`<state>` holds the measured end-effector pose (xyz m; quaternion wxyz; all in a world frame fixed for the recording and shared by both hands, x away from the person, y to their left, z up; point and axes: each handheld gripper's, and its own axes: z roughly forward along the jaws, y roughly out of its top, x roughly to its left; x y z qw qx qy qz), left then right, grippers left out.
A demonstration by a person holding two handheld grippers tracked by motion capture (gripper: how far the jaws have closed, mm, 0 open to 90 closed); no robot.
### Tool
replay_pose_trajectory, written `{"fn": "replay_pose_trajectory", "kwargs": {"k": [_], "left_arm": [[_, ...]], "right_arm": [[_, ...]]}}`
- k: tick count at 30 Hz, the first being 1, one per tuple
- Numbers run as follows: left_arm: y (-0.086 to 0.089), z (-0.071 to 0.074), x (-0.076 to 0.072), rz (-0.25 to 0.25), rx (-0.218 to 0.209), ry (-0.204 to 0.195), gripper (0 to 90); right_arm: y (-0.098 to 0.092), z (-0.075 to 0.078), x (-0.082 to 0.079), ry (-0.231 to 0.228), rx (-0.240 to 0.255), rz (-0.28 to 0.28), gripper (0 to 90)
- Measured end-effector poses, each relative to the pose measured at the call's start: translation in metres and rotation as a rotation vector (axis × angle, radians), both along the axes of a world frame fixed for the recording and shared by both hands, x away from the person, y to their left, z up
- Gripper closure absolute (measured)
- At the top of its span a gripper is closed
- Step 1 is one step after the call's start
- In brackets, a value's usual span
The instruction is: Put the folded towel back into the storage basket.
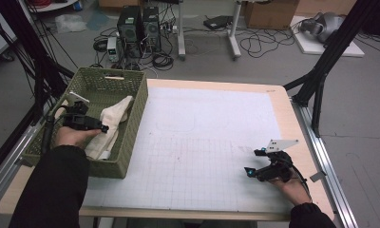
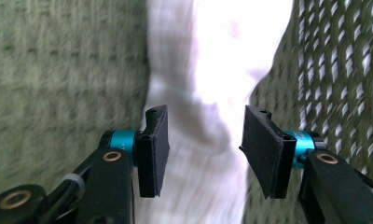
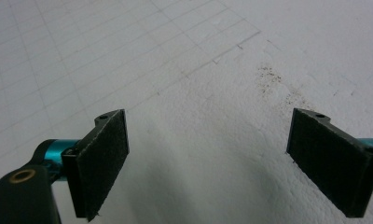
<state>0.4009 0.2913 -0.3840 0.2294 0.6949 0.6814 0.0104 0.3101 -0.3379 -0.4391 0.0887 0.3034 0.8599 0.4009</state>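
Your left gripper (image 1: 104,128) hangs released inside the green basket (image 1: 136,124), jaws apart above the white cloth (image 1: 113,124) lying in it; your right gripper (image 1: 254,163), well apart from the basket, rests spread wide over the white mat (image 1: 202,142).

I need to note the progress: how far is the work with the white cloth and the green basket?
Done: the white cloth lies inside the green woven basket. In hand: the left hand-held gripper hangs open over it, pads clear. Left: pulling that gripper out; the right hand-held gripper waits open over the white gridded mat.
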Motion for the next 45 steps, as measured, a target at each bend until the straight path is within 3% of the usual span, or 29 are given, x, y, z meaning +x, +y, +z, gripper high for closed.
{"fn": "replay_pose_trajectory", "kwargs": {"k": [2, 4, 7, 10, 11, 14, 18, 19, 20, 21, 23, 25, 28, 32, 38, 40, 45], "left_arm": [[-0.001, -0.003, -0.001, -0.034, 0.023, 0.059, 57.4], [-0.006, -0.006, 0.000, -0.066, 0.055, 0.093, 70.4], [-0.009, -0.012, 0.002, -0.085, 0.073, 0.120, 81.2], [-0.012, -0.018, 0.002, -0.125, 0.056, 0.173, 84.4], [-0.013, -0.018, 0.003, -0.137, 0.053, 0.174, 84.6], [-0.012, -0.017, 0.003, -0.139, 0.040, 0.162, 82.4], [-0.009, -0.010, 0.002, -0.124, -0.018, 0.029, 67.1], [-0.009, -0.009, 0.002, -0.113, -0.023, 0.009, 65.4], [-0.009, -0.009, 0.002, -0.093, -0.001, -0.010, 64.9], [-0.008, -0.010, 0.003, -0.083, 0.016, -0.007, 64.9], [-0.009, -0.017, 0.004, -0.075, 0.067, 0.056, 68.6], [-0.011, -0.019, 0.004, -0.078, 0.099, 0.064, 76.2], [-0.012, -0.019, 0.003, -0.105, 0.068, 0.116, 82.8], [-0.012, -0.017, 0.002, -0.123, 0.036, 0.100, 75.8], [-0.005, -0.006, 0.002, -0.095, -0.022, 0.005, 61.8], [-0.002, -0.002, 0.001, -0.077, -0.035, -0.030, 61.0], [-0.002, -0.007, 0.001, -0.088, 0.002, 0.029, 68.1]], "right_arm": [[0.000, 0.000, 0.000, -0.005, 0.002, 0.000, 11.9], [0.000, 0.000, 0.000, -0.008, 0.002, 0.001, 11.9], [0.001, 0.001, 0.000, -0.005, 0.004, 0.007, 11.9], [0.001, 0.001, 0.001, -0.010, 0.008, 0.004, 11.9], [0.001, 0.001, 0.000, -0.006, 0.009, 0.002, 11.9], [0.001, 0.001, 0.000, -0.008, 0.009, 0.004, 11.9], [0.001, 0.001, 0.001, -0.006, 0.009, 0.001, 11.9], [0.001, 0.001, 0.001, -0.007, 0.008, 0.004, 11.9], [0.001, 0.001, 0.001, -0.008, 0.005, 0.005, 11.9], [0.002, 0.001, 0.001, -0.009, 0.009, 0.006, 11.9], [0.003, 0.002, 0.001, -0.009, 0.010, 0.006, 11.9], [0.003, 0.002, 0.001, -0.009, 0.011, 0.003, 11.9], [0.002, 0.001, 0.001, -0.002, 0.012, 0.005, 11.9], [0.003, 0.001, 0.002, -0.008, 0.014, 0.003, 11.8], [0.003, 0.001, 0.001, -0.005, 0.012, -0.001, 11.9], [0.003, 0.002, 0.001, -0.005, 0.013, 0.000, 11.8], [0.003, 0.002, 0.001, -0.011, 0.018, 0.004, 11.9]]}}
